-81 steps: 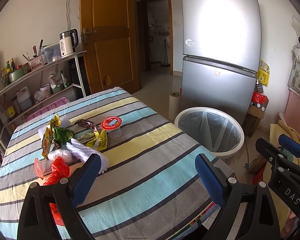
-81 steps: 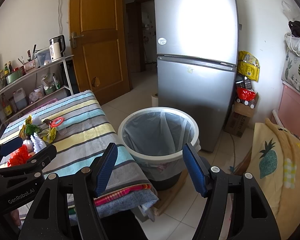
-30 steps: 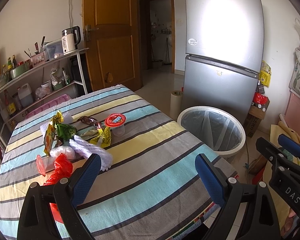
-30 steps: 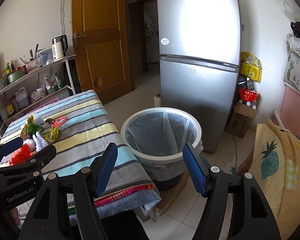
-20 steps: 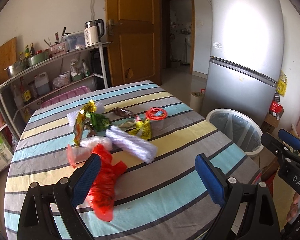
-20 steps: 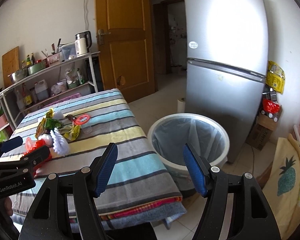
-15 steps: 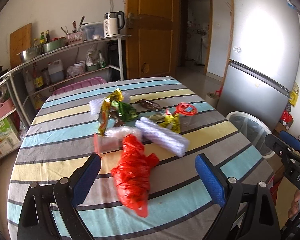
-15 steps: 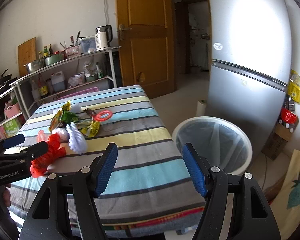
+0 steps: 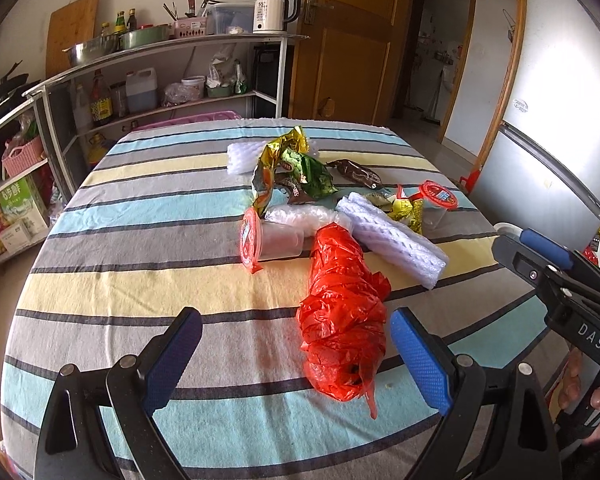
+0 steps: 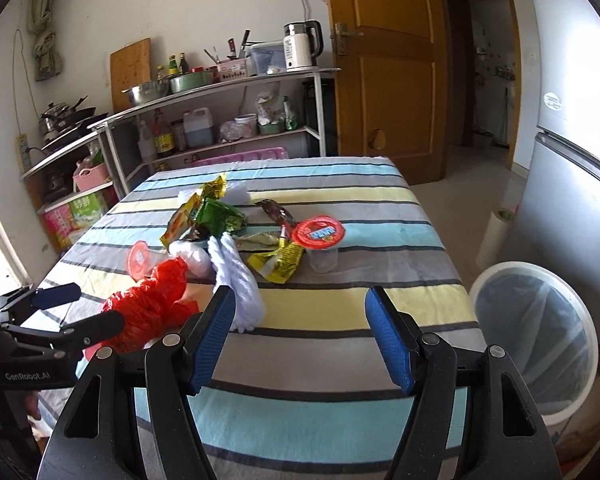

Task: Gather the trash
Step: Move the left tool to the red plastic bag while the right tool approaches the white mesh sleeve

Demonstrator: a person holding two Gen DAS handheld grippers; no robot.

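Note:
A pile of trash lies on the striped tablecloth [image 9: 140, 216]: a crumpled red plastic bag [image 9: 342, 316], a white foam net sleeve [image 9: 392, 236], a tipped clear cup with a red lid [image 9: 260, 240], an upright red-lidded cup [image 9: 438, 200], green and yellow snack wrappers [image 9: 296, 164]. My left gripper [image 9: 296, 356] is open, with the near end of the red bag between its fingers, untouched. My right gripper [image 10: 302, 336] is open and empty above the table's near edge, right of the red bag [image 10: 148, 304]. The lined trash bin [image 10: 540, 320] stands on the floor at right.
A metal shelf rack [image 9: 160, 64] with a kettle, bowls and bottles stands behind the table. A wooden door [image 10: 384, 72] and a silver fridge [image 10: 580, 160] are at the right. A paper roll [image 10: 496, 236] stands on the floor by the fridge.
Both grippers have swung left from the bin toward the trash pile and come closer. The red bag now lies between my left gripper's fingers. Both stay open.

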